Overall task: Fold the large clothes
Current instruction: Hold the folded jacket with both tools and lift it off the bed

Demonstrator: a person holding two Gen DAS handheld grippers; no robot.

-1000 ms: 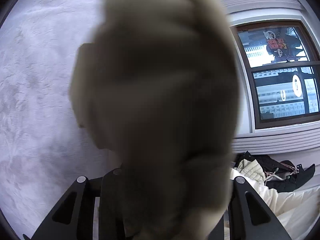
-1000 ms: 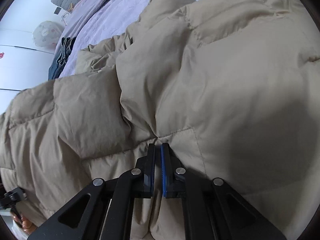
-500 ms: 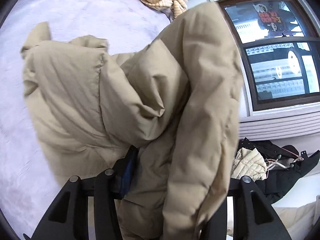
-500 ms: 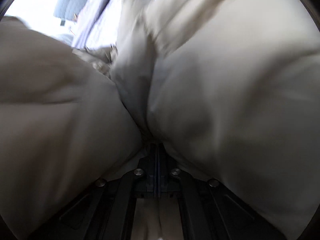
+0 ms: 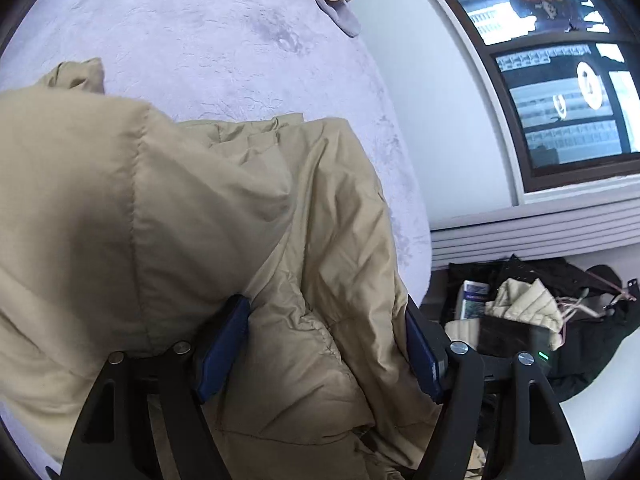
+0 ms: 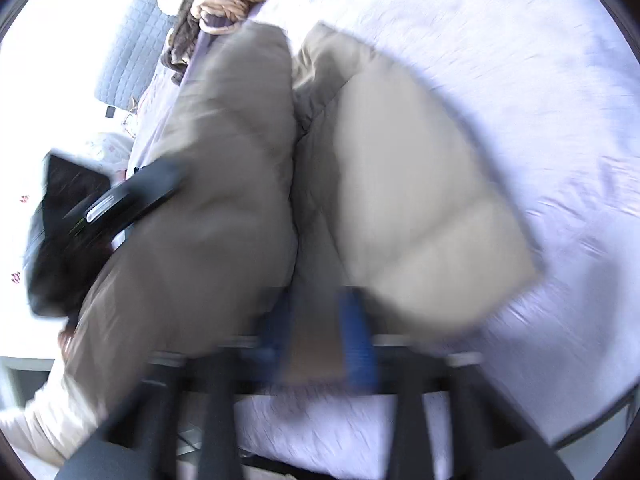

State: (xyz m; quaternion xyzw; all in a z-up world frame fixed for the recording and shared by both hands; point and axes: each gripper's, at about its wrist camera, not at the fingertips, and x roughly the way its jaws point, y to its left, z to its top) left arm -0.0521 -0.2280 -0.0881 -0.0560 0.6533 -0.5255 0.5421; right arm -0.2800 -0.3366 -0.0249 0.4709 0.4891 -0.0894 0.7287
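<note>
Your left gripper [image 5: 324,344] has just been opening, its pads spread with the jacket [image 5: 224,240] bunched loosely between them. Your right gripper [image 6: 320,340] has also just been opening, fabric between its apart pads. The jacket lies folded near the bed's [image 5: 200,40] edge. Draw both grippers straight back so no fold snags and drags open.

Beige puffer jacket [image 5: 192,216] between parted jaws

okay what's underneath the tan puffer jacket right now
The tan puffer jacket lies on the lavender bedspread, bare around it. Anything beneath the jacket's folds is covered.
</note>
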